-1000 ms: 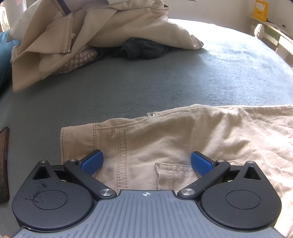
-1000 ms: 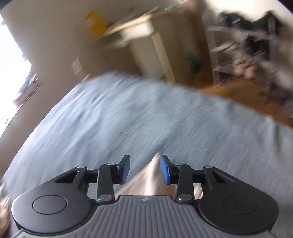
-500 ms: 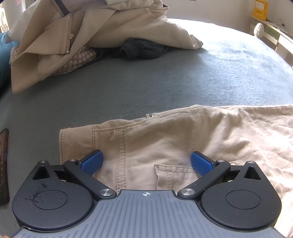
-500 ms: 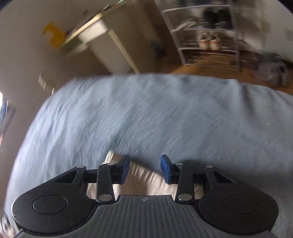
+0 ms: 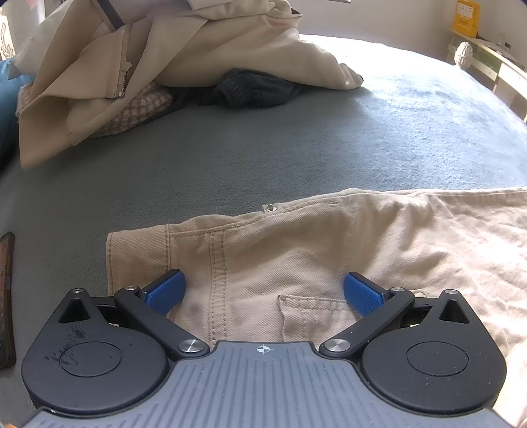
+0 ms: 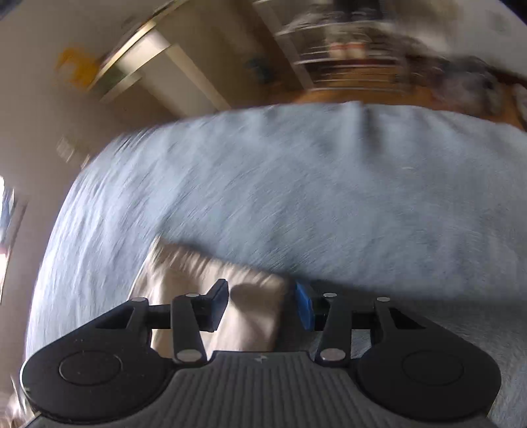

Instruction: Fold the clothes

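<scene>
Beige trousers (image 5: 296, 250) lie flat on the grey-blue bed cover (image 5: 263, 158), waistband end to the left, legs running off to the right. My left gripper (image 5: 263, 291) is open wide just above the waist and back pocket, holding nothing. In the blurred right wrist view a beige trouser end (image 6: 210, 280) lies on the cover (image 6: 296, 197). My right gripper (image 6: 262, 304) is open over it, its jaws standing apart on either side of the cloth edge.
A heap of unfolded clothes (image 5: 158, 66), beige, checked and black, sits at the back left. A dark flat object (image 5: 6, 296) lies at the left edge. A shelf with a yellow box (image 5: 464, 14) stands far right. A white desk (image 6: 158, 69) and shoe rack (image 6: 346, 49) stand beyond the bed.
My right gripper swung down toward the bed and its jaws spread wider over the trouser end. My left gripper and the waistband stayed still.
</scene>
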The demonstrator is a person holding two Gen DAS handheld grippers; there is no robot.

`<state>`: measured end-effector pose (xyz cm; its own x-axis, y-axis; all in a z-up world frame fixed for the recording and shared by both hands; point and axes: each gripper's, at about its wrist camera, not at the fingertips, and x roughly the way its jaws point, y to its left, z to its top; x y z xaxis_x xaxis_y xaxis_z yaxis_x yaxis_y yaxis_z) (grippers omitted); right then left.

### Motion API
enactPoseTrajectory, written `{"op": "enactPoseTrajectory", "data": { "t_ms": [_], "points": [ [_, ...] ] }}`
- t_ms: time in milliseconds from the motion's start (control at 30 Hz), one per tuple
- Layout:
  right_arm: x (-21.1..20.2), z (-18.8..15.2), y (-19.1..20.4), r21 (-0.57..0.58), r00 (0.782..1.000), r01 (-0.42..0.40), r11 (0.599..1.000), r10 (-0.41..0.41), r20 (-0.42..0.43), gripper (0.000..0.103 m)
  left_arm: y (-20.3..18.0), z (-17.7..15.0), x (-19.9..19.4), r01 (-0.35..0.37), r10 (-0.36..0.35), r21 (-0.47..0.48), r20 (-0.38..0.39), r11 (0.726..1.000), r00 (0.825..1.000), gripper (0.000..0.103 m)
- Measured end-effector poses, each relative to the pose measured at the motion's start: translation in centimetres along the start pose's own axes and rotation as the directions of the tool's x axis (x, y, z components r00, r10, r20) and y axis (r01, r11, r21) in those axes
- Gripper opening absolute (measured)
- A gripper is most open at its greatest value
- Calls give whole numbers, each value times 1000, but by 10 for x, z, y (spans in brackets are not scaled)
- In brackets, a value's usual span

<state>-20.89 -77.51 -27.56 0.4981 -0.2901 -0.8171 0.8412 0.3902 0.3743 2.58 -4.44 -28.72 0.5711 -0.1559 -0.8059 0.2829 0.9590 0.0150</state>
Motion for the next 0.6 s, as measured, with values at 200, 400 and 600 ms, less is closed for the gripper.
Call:
{"op": "enactPoseTrajectory", "data": {
  "t_ms": [200, 400, 600],
  "points": [
    [-8, 7, -20, 109, 996, 24, 994, -33, 82, 20, -1, -1, 0, 5, -5, 1, 5, 1000, 1000, 103],
    [-5, -8, -47, 330, 985, -160, 930, 170, -1, 49, -1, -3, 0, 8, -8, 2, 11, 1000, 1000, 103],
    [6, -13, -14, 191, 993, -112, 975, 117, -15, 35, 0, -2, -1, 16, -16, 0, 7, 1000, 1000, 103]
  ]
}}
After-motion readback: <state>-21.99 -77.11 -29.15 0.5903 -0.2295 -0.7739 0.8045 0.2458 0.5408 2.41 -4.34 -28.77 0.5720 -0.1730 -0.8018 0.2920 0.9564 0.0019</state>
